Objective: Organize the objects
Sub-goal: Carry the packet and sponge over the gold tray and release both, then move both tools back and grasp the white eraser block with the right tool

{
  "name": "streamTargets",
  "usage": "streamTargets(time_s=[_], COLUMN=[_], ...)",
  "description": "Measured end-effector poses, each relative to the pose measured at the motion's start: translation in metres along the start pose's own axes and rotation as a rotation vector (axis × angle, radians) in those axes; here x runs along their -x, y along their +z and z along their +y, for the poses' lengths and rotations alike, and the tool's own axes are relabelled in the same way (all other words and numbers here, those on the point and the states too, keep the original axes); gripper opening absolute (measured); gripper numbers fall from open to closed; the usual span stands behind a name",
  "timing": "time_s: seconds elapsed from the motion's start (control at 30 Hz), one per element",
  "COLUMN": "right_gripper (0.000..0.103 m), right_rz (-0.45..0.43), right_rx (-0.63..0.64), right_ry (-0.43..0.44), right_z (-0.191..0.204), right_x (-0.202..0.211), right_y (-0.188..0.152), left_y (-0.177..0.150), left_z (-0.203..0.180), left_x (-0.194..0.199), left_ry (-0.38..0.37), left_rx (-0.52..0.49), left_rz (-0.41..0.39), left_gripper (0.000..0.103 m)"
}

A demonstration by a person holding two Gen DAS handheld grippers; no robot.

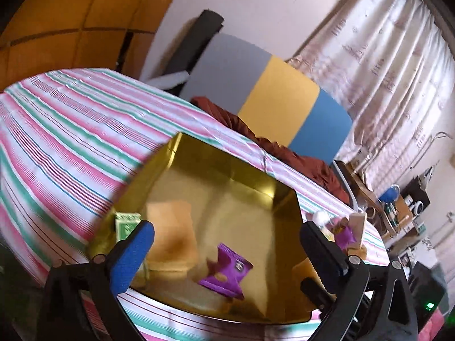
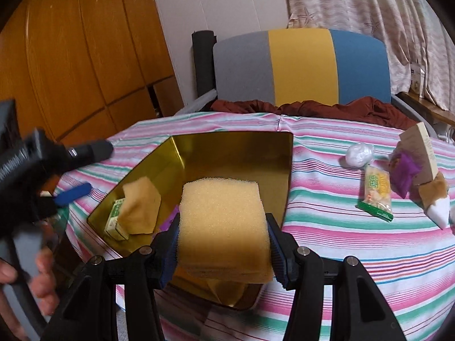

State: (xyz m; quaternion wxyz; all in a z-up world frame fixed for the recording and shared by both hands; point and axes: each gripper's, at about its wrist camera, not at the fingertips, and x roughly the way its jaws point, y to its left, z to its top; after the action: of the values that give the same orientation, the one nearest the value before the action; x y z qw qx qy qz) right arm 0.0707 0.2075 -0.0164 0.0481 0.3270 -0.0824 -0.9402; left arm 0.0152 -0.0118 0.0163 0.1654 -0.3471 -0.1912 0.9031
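Left wrist view: left claw spread wide and empty above the gold box on the striped worktop. Already inside: 1 purple snack packet, 1 tan cloth and 1 green carton against the left wall. Beyond the box's right edge, another purple packet and a tilted card, not yet sorted.

Right wrist view: right claw clamped on a yellow sponge, pads pressing both of its sides, poised over the near end of the gold box. Visible in the box: tan cloth and green carton; purple packet mostly hidden behind the sponge. Left claw at the frame's left edge, a hand on its grip. Waiting on the worktop to the right: white wad, clear snack bag, purple packet, tilted card, a brown and white piece.

Judged about half done: 3 items boxed, 1 sponge on the way, roughly 5 left.
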Motion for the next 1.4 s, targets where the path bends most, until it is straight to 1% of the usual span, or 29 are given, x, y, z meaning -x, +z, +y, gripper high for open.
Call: streamTargets(time_s=[0.1,0.2,0.27,0.4,0.43,0.5,0.57,0.67,1.03,1.23,1.4], right_gripper=[0.056,0.057,0.060,0.071,0.075,0.079,0.079,0.079,0.080,0.080,0.080], right_rz=[0.023,0.043,0.067,0.092,0.090,0.064,0.025,0.001,-0.030,-0.035,-0.015], right_rx=[0.007,0.016,0.019,0.034,0.035,0.034,0.023,-0.019,-0.152,-0.187,-0.260], right_ry=[-0.005,-0.035,-0.040,-0.066,-0.065,-0.055,-0.048,-0.038,-0.078,-0.140,-0.211], right_z=[0.005,0.009,0.011,0.014,0.014,0.014,0.011,0.001,-0.037,-0.059,-0.092], right_x=[-0.010,-0.022,-0.028,-0.032,-0.030,-0.023,-0.013,-0.004,0.011,0.016,0.021], right_y=[0.001,0.001,0.000,-0.004,-0.004,-0.002,0.000,0.006,0.009,0.003,-0.012], left_y=[0.003,0.002,0.002,0.001,0.001,0.000,-0.001,-0.004,-0.018,-0.035,-0.045], left_z=[0.006,0.011,0.014,0.020,0.020,0.020,0.018,0.013,-0.013,-0.035,-0.055], left_x=[0.005,0.009,0.008,0.007,0.007,0.007,0.005,0.001,-0.009,-0.018,-0.020], left_ry=[0.016,0.032,0.046,0.058,0.061,0.069,0.067,0.070,0.046,0.019,-0.008], left_rx=[0.014,0.028,0.037,0.060,0.062,0.060,0.058,0.042,-0.023,-0.078,-0.120], left_rz=[-0.014,-0.016,-0.013,-0.014,-0.016,-0.012,-0.006,0.007,0.066,0.129,0.153], left_gripper=[0.103,0.103,0.103,0.103,0.103,0.103,0.103,0.103,0.103,0.103,0.103])
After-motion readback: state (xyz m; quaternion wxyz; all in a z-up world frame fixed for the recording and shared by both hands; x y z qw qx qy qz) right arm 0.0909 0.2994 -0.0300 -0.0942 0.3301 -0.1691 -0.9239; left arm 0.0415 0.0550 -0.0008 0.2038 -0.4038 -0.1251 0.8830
